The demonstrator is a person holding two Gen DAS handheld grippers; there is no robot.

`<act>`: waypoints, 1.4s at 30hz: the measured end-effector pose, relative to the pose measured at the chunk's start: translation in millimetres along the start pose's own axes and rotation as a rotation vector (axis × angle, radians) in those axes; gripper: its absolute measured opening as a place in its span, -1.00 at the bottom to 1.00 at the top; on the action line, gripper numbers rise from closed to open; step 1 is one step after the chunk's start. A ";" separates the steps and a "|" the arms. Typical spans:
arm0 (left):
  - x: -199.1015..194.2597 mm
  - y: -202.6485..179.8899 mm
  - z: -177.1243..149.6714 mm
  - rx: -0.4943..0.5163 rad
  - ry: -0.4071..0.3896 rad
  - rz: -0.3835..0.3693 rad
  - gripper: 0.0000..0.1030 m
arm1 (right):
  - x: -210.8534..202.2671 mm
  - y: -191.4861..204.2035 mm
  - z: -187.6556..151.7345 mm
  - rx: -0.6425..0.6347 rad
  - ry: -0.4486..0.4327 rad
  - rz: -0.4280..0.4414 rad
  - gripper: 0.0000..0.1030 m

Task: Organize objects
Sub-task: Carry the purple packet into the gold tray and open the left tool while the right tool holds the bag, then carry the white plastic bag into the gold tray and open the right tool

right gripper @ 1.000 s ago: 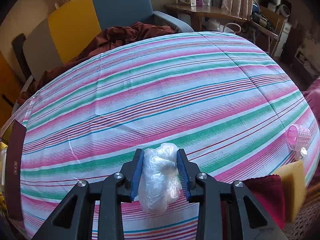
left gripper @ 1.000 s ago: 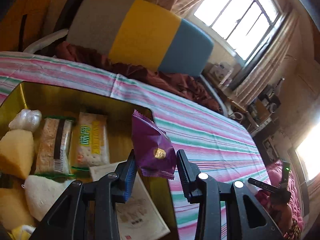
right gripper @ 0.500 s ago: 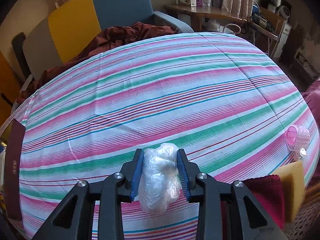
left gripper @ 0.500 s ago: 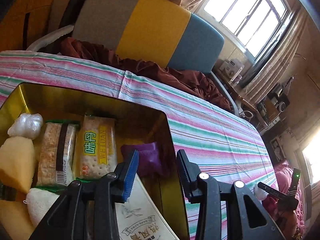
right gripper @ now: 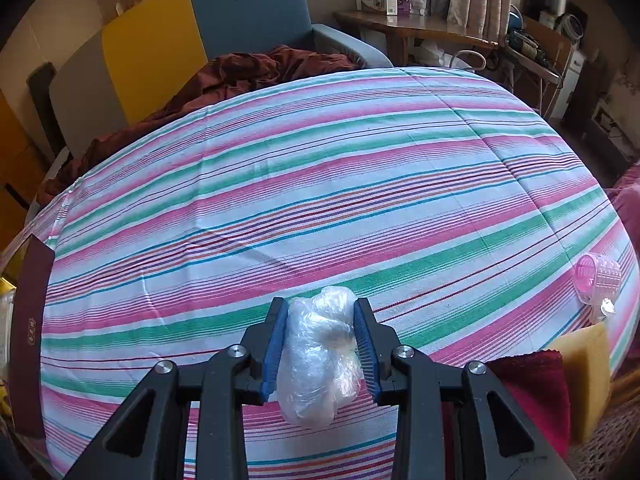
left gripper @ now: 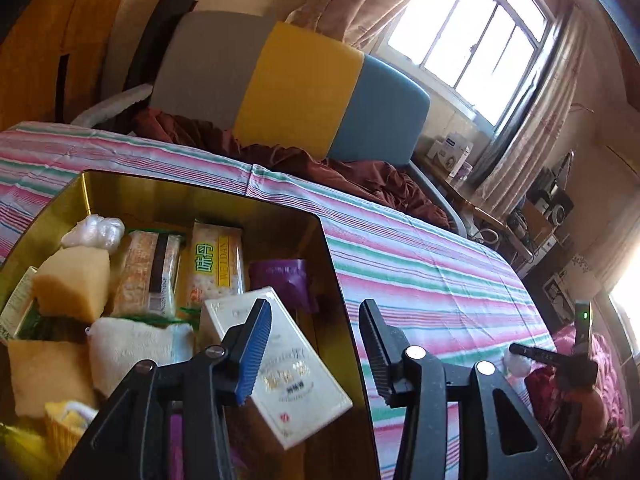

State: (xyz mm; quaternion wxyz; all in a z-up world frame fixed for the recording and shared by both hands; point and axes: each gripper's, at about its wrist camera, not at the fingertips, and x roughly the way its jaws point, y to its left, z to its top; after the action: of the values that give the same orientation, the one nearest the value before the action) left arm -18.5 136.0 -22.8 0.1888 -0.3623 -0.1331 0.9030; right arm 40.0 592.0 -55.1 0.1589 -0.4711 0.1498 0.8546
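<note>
Striped cloth (right gripper: 320, 184) below; right gripper (right gripper: 320, 338) pinches plastic bundle (right gripper: 320, 356); left gripper (left gripper: 314, 344) spread.

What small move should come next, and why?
Probably carry the right claw leftward toward the tin. It is shut on a plastic wad above the striped cloth, while the left claw is open and empty, the purple packet already lying in the tin.

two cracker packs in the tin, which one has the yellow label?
The right pack, beside the purple packet: yellow label, green lettering. The left pack shows a dark band instead.
</note>
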 end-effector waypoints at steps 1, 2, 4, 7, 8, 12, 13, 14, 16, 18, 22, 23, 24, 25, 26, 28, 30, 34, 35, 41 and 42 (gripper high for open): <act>-3.7 -0.8 -3.6 0.013 -0.003 0.007 -0.11 | -0.7 1.0 0.3 -0.004 -0.004 0.003 -0.33; -6.4 -1.1 -7.0 0.021 -0.001 0.006 -0.10 | -2.5 3.1 0.2 -0.008 -0.010 0.007 -0.33; -9.4 -0.4 -12.3 0.034 0.013 0.002 -0.10 | -6.4 6.8 1.2 -0.027 -0.036 0.004 -0.33; -12.6 3.5 -19.4 0.050 0.030 0.018 -0.10 | -12.3 15.3 3.4 -0.064 -0.069 0.002 -0.33; -13.8 5.1 -20.6 0.054 0.033 0.021 -0.10 | -14.8 18.3 3.6 -0.076 -0.079 0.008 -0.33; -22.1 14.8 -21.3 0.065 0.024 0.042 -0.10 | -22.7 34.6 4.3 -0.098 -0.080 0.053 -0.33; -25.8 19.0 -22.0 0.063 0.016 0.054 -0.10 | -24.0 40.1 2.9 -0.097 -0.071 0.070 -0.33; -28.0 22.3 -21.9 0.057 0.013 0.060 -0.10 | -25.0 45.8 0.1 -0.096 -0.065 0.093 -0.33; -34.0 29.9 -21.9 0.039 0.004 0.052 -0.10 | -26.6 60.1 -5.3 -0.103 -0.056 0.135 -0.33; -41.2 35.5 -21.9 0.032 -0.007 0.061 -0.10 | -27.9 75.4 -12.5 -0.124 -0.045 0.159 -0.33; -58.0 48.0 -18.7 0.004 -0.034 0.046 -0.10 | -36.2 111.1 -28.4 -0.171 -0.033 0.227 -0.33; -61.7 50.6 -17.4 -0.003 -0.041 0.044 -0.10 | -39.4 119.6 -31.8 -0.176 -0.034 0.252 -0.33; -65.6 52.7 -16.3 -0.008 -0.051 0.042 -0.10 | -41.9 127.9 -34.2 -0.179 -0.034 0.276 -0.33; -69.7 54.7 -14.6 -0.010 -0.062 0.042 -0.10 | -45.2 137.9 -37.0 -0.181 -0.032 0.312 -0.33; -72.3 56.1 -13.4 -0.008 -0.066 0.048 -0.10 | -49.3 149.2 -40.2 -0.188 -0.031 0.353 -0.33; -75.8 59.4 -11.2 -0.004 -0.075 0.072 -0.10 | -58.9 174.2 -47.3 -0.212 -0.038 0.414 -0.33; -78.3 65.4 -9.9 -0.010 -0.078 0.097 -0.10 | -69.4 201.2 -55.0 -0.260 -0.045 0.465 -0.33; -83.4 79.3 -9.6 -0.037 -0.071 0.124 -0.10 | -88.8 247.5 -72.4 -0.355 -0.048 0.560 -0.33; -84.4 81.7 -8.9 -0.038 -0.069 0.135 -0.10 | -92.7 257.0 -76.4 -0.375 -0.045 0.582 -0.33; -93.5 94.8 -7.1 -0.057 -0.070 0.145 -0.10 | -99.9 320.0 -101.2 -0.550 -0.038 0.621 -0.33; -94.3 96.4 -7.6 -0.056 -0.068 0.147 -0.10 | -99.2 328.9 -105.7 -0.573 -0.036 0.623 -0.33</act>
State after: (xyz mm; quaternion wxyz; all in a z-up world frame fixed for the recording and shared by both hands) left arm 26.0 9.4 -7.5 0.1069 -0.3456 -0.1378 0.9220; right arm 34.4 238.6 10.5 -0.2417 -0.4136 0.0387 0.8770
